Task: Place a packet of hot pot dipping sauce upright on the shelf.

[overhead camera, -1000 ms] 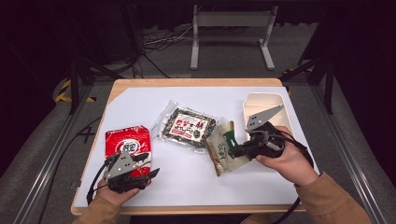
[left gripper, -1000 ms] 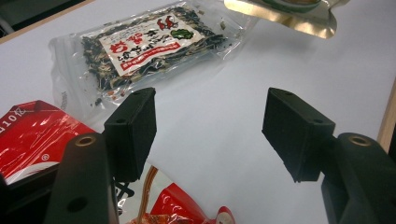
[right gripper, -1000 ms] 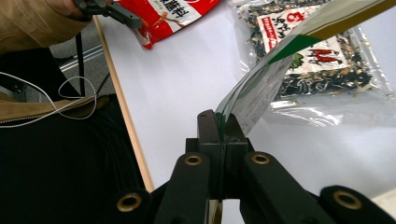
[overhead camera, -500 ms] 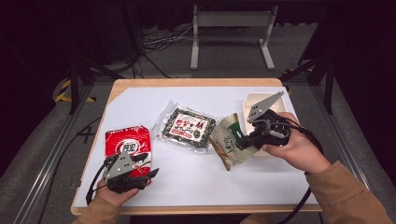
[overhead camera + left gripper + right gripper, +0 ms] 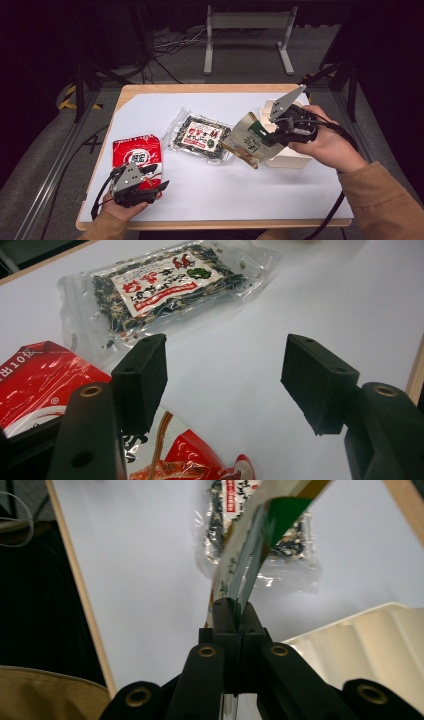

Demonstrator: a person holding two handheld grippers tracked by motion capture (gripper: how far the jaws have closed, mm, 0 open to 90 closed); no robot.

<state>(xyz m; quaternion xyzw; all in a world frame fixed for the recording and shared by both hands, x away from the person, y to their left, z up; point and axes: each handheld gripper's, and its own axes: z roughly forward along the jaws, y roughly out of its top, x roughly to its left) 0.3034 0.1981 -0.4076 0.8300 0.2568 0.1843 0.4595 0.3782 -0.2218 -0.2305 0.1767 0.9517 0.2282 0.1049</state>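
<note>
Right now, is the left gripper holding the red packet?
No, in the left gripper view the left gripper has its jaws wide apart above the red packet, with nothing between them.

A wooden-edged tabletop (image 5: 200, 89) with a white surface carries a red snack bag (image 5: 136, 155), a clear dark-seaweed packet (image 5: 200, 136) and a cream plastic tray (image 5: 287, 157).
</note>
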